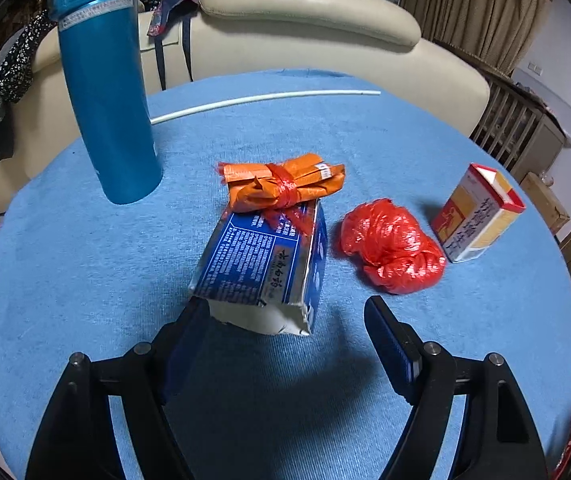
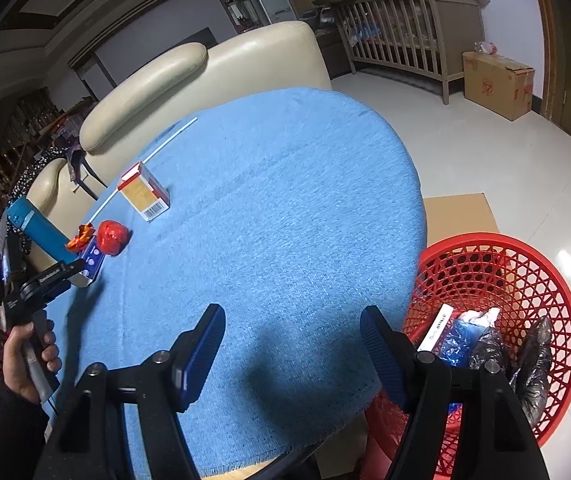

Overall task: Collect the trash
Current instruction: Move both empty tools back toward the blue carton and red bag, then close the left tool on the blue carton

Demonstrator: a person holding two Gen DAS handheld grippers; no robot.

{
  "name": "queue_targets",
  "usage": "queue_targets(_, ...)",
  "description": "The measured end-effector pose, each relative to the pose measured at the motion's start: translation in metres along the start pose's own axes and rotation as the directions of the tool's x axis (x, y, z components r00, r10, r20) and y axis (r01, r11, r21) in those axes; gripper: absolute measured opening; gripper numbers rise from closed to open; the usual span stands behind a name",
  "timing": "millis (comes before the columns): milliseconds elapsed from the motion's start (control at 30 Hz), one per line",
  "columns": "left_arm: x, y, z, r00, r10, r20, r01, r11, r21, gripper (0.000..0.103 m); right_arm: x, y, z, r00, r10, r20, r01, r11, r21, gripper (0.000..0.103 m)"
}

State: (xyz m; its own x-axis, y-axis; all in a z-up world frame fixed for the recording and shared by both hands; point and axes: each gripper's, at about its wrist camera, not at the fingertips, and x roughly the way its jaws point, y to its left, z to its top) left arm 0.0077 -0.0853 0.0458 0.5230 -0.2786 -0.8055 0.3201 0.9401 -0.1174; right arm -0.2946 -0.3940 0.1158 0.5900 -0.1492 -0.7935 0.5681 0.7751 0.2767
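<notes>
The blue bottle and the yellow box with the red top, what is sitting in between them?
Between the blue bottle and the yellow box lie an orange bundle resting on a blue carton, then a crumpled red bag. The left wrist view shows it best.

A tall blue flask [image 1: 105, 92] stands upright at the far left of the counter [image 1: 85, 280], which is covered in a light blue cloth. Behind the counter sits a cream leather sofa [image 1: 305, 12] with a rounded headrest. Dark clothes [image 1: 1, 92], one piece speckled white, hang over the sofa's left end, and a patterned cloth [image 1: 169, 12] with dark straps drapes over its back. To the right stands a slatted wooden cot [image 2: 405, 36], with a cardboard box [image 2: 497, 84] on the pale tiled floor [image 2: 465, 160] just beside it. Beige curtains [image 1: 473, 8] hang behind. A flat sheet of cardboard [image 2: 461, 216] lies on the floor near the counter's edge.
</notes>
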Motion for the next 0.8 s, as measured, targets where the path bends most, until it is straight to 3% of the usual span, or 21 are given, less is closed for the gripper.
queue_targets(167,-0.006,0.007,0.002,0.999,-0.008,0.037,0.008,1.000,0.005,0.080,0.004,0.001,0.001,1.000,0.004,-0.007,-0.004,1.000,0.002,0.074)
queue_targets(400,-0.016,0.018,0.012,0.996,-0.027,0.086,0.016,0.992,0.124,0.080,0.011,0.003,0.001,1.000,0.009,-0.016,-0.009,1.000,-0.001,0.074)
queue_targets(733,0.025,0.010,0.019,0.999,-0.053,0.011,0.051,0.992,0.114,0.081,0.017,0.018,0.003,0.999,0.018,-0.026,-0.019,0.999,-0.031,0.074)
queue_targets(767,0.026,0.009,0.018,0.998,-0.054,0.006,0.053,0.992,0.115,0.063,0.018,0.019,0.004,0.999,0.018,-0.027,-0.019,0.999,-0.033,0.074)
queue_targets(800,0.028,0.008,0.017,0.998,-0.063,-0.004,0.063,0.991,0.119,0.058,0.020,0.022,0.005,0.999,0.019,-0.030,-0.020,0.999,-0.037,0.074)
